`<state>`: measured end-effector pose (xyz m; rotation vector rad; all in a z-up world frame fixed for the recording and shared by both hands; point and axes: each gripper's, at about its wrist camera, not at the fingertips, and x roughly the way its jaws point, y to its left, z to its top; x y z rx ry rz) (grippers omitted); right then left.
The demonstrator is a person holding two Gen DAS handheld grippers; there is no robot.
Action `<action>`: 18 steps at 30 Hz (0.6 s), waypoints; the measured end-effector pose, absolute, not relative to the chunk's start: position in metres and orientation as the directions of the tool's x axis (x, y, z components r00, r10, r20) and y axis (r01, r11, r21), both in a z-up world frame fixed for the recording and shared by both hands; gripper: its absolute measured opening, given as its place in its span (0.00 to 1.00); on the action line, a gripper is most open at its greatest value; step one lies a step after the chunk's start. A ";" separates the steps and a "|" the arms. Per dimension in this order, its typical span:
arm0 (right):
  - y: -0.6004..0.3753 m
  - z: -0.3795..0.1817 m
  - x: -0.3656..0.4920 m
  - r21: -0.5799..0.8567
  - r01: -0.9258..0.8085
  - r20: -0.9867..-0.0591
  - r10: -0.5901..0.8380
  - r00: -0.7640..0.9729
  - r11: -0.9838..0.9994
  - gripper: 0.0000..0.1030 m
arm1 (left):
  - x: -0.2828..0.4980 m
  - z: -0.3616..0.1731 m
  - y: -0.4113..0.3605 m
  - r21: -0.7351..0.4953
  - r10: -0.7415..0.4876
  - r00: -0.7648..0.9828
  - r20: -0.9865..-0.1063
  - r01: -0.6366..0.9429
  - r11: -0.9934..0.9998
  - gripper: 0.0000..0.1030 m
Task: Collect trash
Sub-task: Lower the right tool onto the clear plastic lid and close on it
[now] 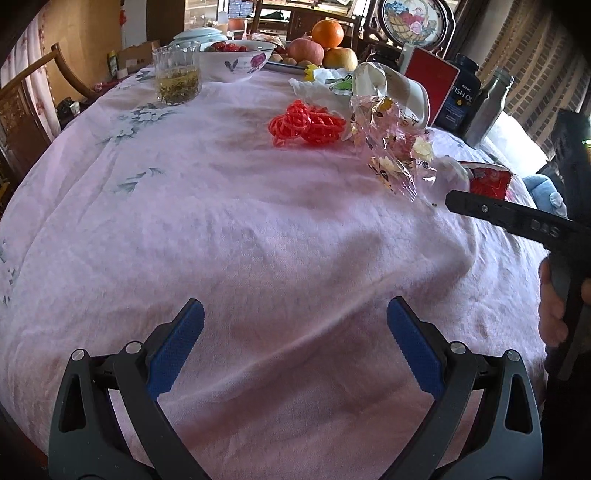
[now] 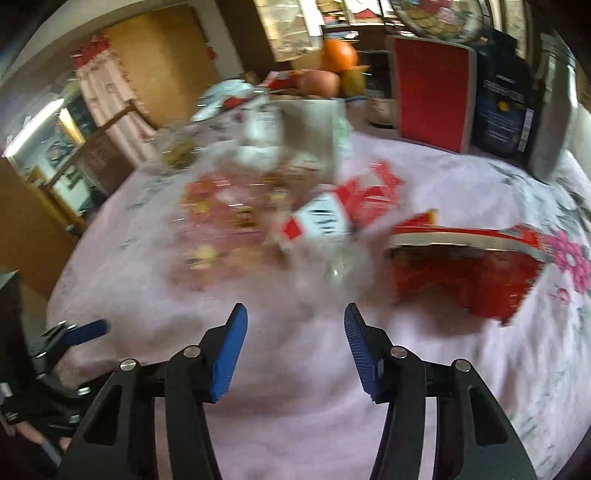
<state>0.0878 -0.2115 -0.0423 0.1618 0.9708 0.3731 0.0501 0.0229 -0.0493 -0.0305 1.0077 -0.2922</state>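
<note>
Trash lies on the pink tablecloth [image 1: 229,229]: red plastic netting [image 1: 306,123], a crinkled clear wrapper [image 1: 388,147], a tipped paper cup [image 1: 391,92], white tissue [image 1: 448,173] and a torn red carton [image 1: 487,181]. My left gripper [image 1: 295,332] is wide open over bare cloth, well short of the netting. My right gripper [image 2: 295,332] has its jaws apart with nothing between them. Just beyond its tips, blurred, lie a red-and-white pack [image 2: 332,214], the clear wrapper [image 2: 229,221] and the torn red carton [image 2: 465,273]. In the left wrist view, the right gripper [image 1: 454,203] reaches in near the tissue.
At the back stand a glass of tea [image 1: 177,77], a flowered bowl [image 1: 236,59], fruit [image 1: 327,33], a red box [image 1: 430,77], a fish oil bottle [image 1: 461,96] and a metal bottle [image 1: 487,107]. A wooden chair [image 1: 22,103] stands at the table's left edge.
</note>
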 end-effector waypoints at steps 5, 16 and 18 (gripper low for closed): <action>-0.203 -0.034 0.085 0.238 -0.251 -0.774 0.340 0.535 0.938 0.53 | 0.049 -0.049 0.025 -0.157 -0.253 0.497 -0.830 0.227 0.961 0.93; -0.247 -0.038 0.083 0.243 -0.163 -0.784 0.293 0.547 0.956 0.53 | 0.051 -0.050 0.030 -0.167 -0.254 0.496 -0.830 0.212 0.963 0.93; -0.252 -0.039 0.083 0.223 -0.137 -0.791 0.262 0.554 0.965 0.53 | 0.052 -0.051 0.029 -0.166 -0.254 0.495 -0.831 0.215 0.962 0.93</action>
